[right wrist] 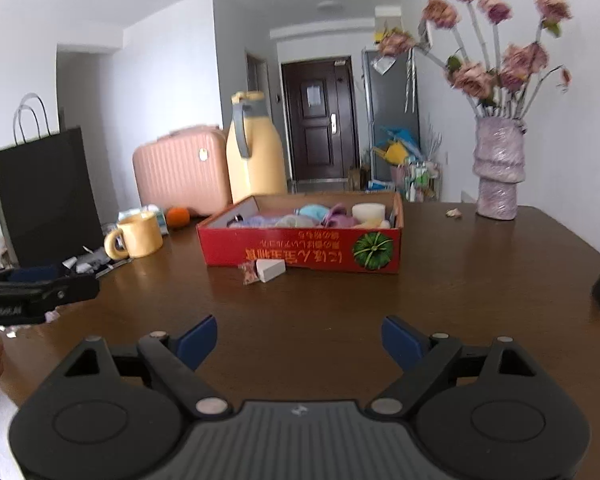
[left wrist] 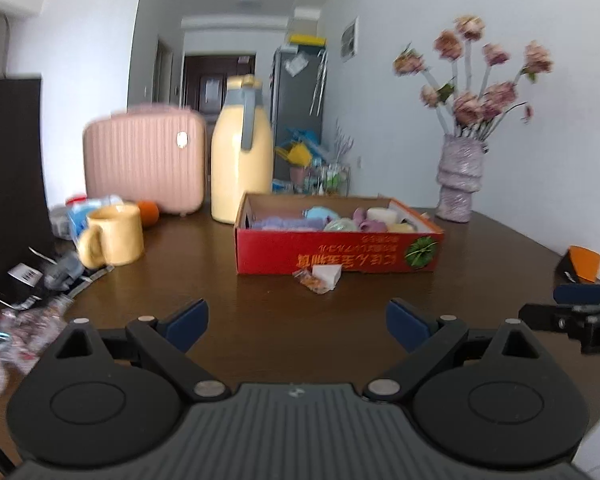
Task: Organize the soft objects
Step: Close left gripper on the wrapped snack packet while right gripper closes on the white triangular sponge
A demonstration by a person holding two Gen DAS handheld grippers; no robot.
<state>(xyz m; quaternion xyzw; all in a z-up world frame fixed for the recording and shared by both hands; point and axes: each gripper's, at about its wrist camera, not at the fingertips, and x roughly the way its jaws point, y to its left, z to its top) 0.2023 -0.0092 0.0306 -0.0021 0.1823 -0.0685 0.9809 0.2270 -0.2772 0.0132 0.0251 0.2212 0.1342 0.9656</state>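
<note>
A: What could go wrong from here?

B: Both claws are wide and hold nothing. The left gripper (left wrist: 297,322) and right gripper (right wrist: 298,340) hang over bare table (right wrist: 460,280), well short of the box (right wrist: 300,250). The white wedge (right wrist: 271,269) and the small wrapper (right wrist: 249,273) lie touching, right against the box's front wall. I'd guess a wide grab there takes both at once, or shoves the light box back toward the jug (right wrist: 254,152).

A: And the two grippers?

B: Close side by side, so they could knock each other if both go for the wedge.

A: How do the soft things look?

B: Pastel lumps, lilac, blue, pale green and a cream roll, packed loosely inside the box. The wedge looks like sponge, so it should squash easily. It is the only one plainly outside.
</note>
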